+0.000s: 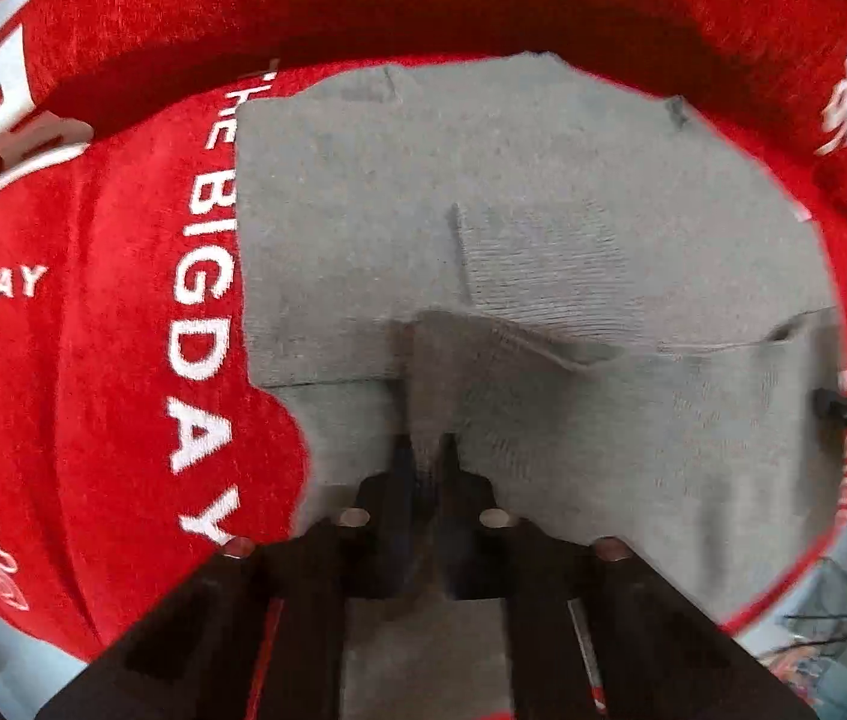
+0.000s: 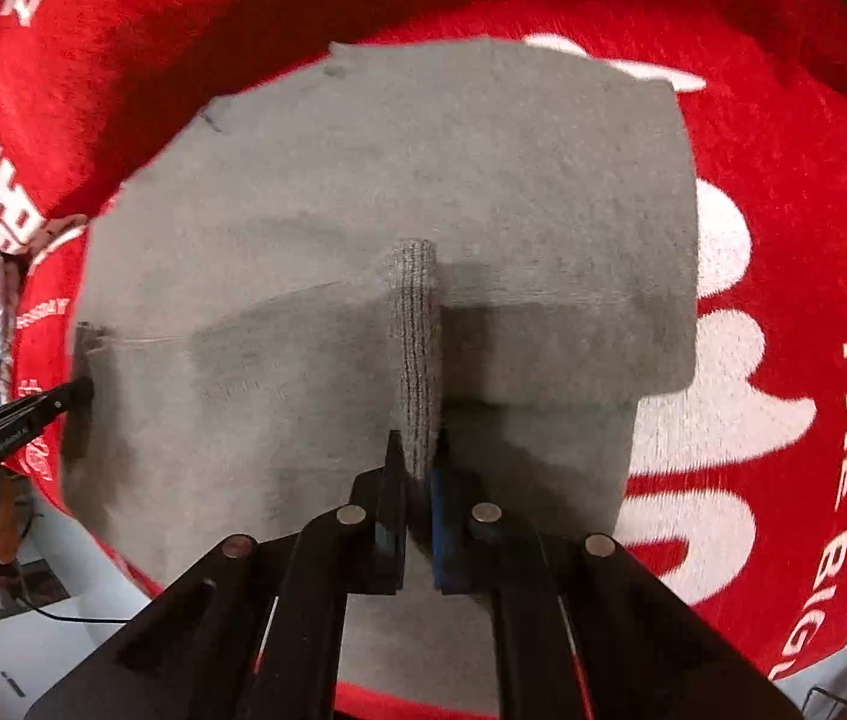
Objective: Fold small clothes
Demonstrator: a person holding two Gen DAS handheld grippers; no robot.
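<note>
A small grey knit garment [image 1: 543, 192] lies on a red cloth, partly folded over itself. My left gripper [image 1: 426, 450] is shut on a pinched fold of its near edge. The right gripper's tip shows at the right edge of the left wrist view [image 1: 843, 408]. In the right wrist view the same grey garment [image 2: 423, 168] fills the middle. My right gripper [image 2: 420, 456] is shut on a ribbed grey edge that stands up between its fingers. The left gripper [image 2: 81, 390] shows at the left, touching the garment's far side.
The red cloth [image 1: 93, 360] with white lettering covers the surface around the garment and rises in folds at the back [image 2: 783, 210]. A white floor or table edge with cables [image 2: 63, 618] shows at the lower left.
</note>
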